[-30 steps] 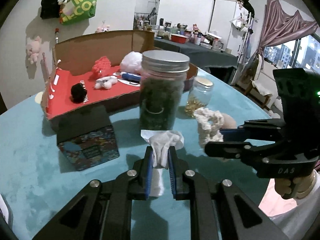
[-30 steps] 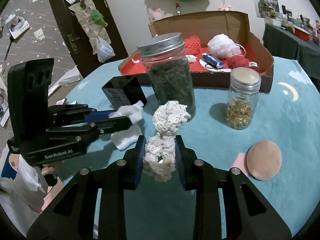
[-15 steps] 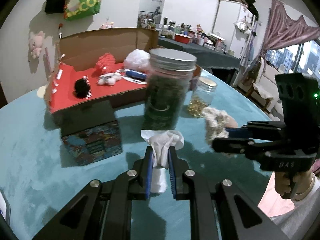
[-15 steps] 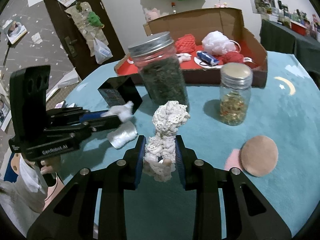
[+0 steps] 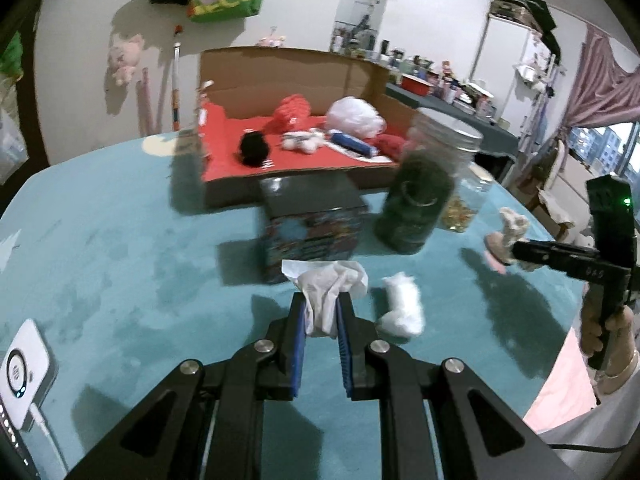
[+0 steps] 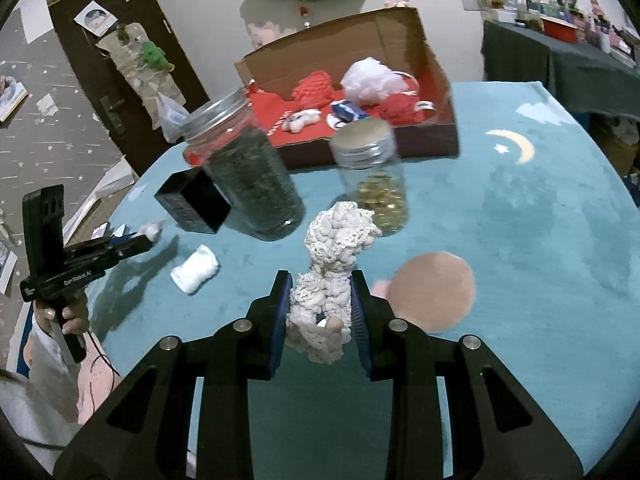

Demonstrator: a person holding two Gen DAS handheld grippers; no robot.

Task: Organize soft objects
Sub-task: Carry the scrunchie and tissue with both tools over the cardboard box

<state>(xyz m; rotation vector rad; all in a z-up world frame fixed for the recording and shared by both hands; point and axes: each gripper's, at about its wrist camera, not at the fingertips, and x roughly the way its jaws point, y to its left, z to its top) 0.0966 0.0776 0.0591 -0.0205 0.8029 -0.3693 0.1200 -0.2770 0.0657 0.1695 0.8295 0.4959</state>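
L gripper (image 5: pixel 322 312) clamped on crumpled white tissue (image 5: pixel 326 284), above teal table (image 5: pixel 120 260) — R gripper (image 6: pixel 320 300) clamped on cream crochet piece (image 6: pixel 338 240), near gold-filled jar (image 6: pixel 372 176). White roll (image 5: pixel 402 306) lying loose betw. them.

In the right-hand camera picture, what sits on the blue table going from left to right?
White wad → black box → big dark jar → small jar of gold bits → round tan pad.

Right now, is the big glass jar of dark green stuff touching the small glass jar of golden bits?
Cannot tell. In both wrist views the big dark green jar overlaps the small golden jar, so no gap or contact shows plainly.
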